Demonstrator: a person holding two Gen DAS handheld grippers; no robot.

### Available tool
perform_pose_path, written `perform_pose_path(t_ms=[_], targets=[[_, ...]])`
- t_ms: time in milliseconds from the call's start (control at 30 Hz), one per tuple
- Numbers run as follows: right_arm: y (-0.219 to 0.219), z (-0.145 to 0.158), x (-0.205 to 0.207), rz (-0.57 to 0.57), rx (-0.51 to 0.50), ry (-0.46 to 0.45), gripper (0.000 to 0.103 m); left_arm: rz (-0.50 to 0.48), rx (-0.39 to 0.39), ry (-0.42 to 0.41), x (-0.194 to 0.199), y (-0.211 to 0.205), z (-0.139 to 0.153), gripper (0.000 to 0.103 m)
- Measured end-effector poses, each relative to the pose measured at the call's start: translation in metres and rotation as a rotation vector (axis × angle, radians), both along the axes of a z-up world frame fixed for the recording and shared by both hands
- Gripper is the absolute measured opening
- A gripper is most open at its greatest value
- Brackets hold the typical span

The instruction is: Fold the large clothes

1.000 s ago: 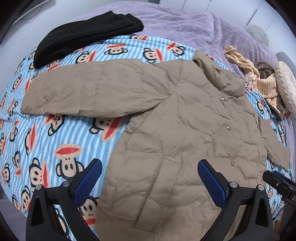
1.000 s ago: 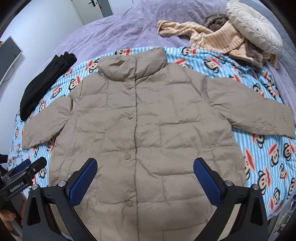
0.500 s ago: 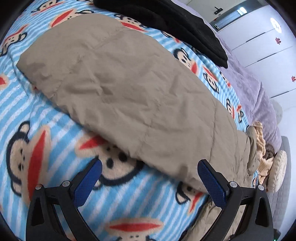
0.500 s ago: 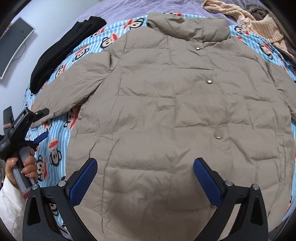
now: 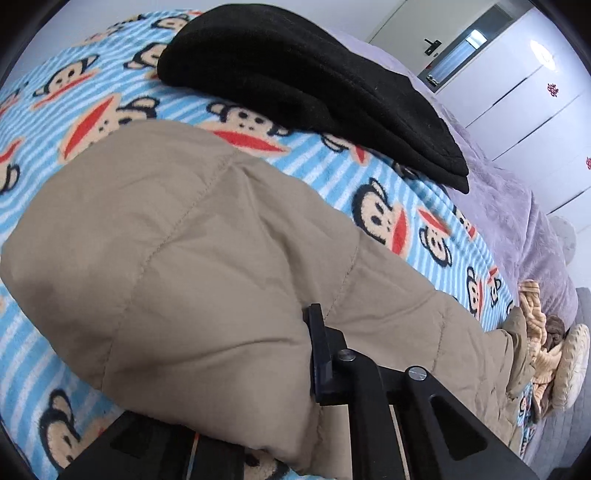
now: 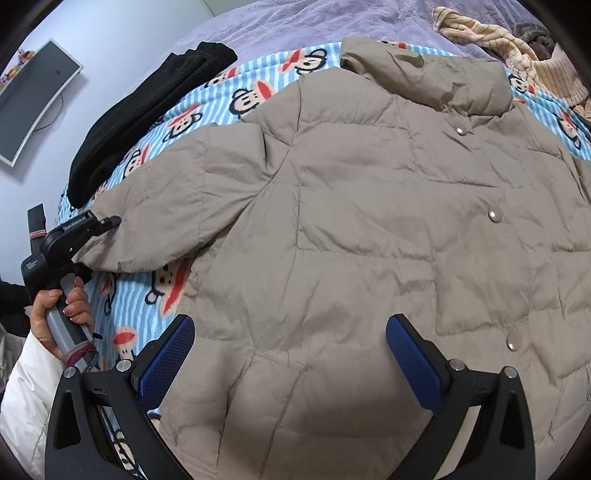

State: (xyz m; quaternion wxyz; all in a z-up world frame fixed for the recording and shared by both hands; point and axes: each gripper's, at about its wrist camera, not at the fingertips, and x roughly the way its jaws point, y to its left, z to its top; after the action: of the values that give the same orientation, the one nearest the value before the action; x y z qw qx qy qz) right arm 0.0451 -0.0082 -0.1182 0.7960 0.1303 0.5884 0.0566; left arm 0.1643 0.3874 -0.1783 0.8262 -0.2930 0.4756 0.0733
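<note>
We held both tools pointing steeply down over the bed. Our left gripper (image 6: 107, 222) sat at the cuff of the jacket's sleeve (image 6: 166, 206), its jaws having just closed, and they were clamped on the sleeve's end; the left wrist view showed one black finger (image 5: 319, 354) pressed into the puffed fabric, the other hidden beneath it. Only the right wrist view showed our left hand (image 6: 61, 314) wrapped round the grey handle, a white sleeve (image 6: 26, 391) at the wrist. Our right gripper (image 6: 290, 360) hovered over the lower front of the tan quilted jacket (image 6: 369, 221), its blue pads (image 6: 413, 362) standing wide apart with cloth below them but nothing pinched. The jacket lay front up, snaps fastened, collar toward the far side, spread on the blue striped monkey-print blanket (image 6: 243, 92), which lay over a purple bedspread (image 6: 314, 22). No containers appeared; the blanket carried the jacket and a folded black garment (image 6: 147, 122) just beyond the sleeve. The left wrist view alone gave us a door (image 5: 432, 40) and white cupboards (image 5: 535, 85), plus a round cream cushion (image 5: 570, 365). The right wrist view alone showed a curved monitor (image 6: 37, 96) on the wall, and a beige knitted garment (image 6: 517, 55) past the collar.
</note>
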Motion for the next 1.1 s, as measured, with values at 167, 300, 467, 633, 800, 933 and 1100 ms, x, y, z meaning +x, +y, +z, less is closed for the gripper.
perform_pose_path(t_ms=[167, 300, 467, 633, 800, 933, 1100], targets=[[0.012, 0.006, 0.028, -0.019, 0.039, -0.055, 0.097, -0.093, 0.181, -0.095, -0.009, -0.02, 0.046, 0.011], [0.031, 0.001, 0.059, -0.023, 0.1, -0.072, 0.023, -0.183, 0.284, -0.199, -0.025, -0.036, 0.085, 0.011], [0.058, -0.024, 0.088, -0.015, 0.199, -0.049, 0.023, -0.311, 0.338, -0.301, -0.029, -0.072, 0.121, 0.011], [0.071, -0.063, 0.091, -0.007, 0.227, 0.046, 0.023, -0.456, 0.352, -0.358, -0.025, -0.144, 0.138, 0.011], [0.051, -0.073, 0.091, -0.024, 0.362, 0.105, 0.022, -0.565, 0.311, -0.366, -0.022, -0.23, 0.147, 0.011], [0.003, -0.058, 0.072, -0.047, 0.423, 0.118, 0.023, -0.68, 0.317, -0.383, -0.029, -0.306, 0.142, 0.011], [-0.094, -0.032, 0.034, -0.117, 0.3, 0.082, 0.023, -0.788, 0.32, -0.275, -0.041, -0.387, 0.096, 0.011]])
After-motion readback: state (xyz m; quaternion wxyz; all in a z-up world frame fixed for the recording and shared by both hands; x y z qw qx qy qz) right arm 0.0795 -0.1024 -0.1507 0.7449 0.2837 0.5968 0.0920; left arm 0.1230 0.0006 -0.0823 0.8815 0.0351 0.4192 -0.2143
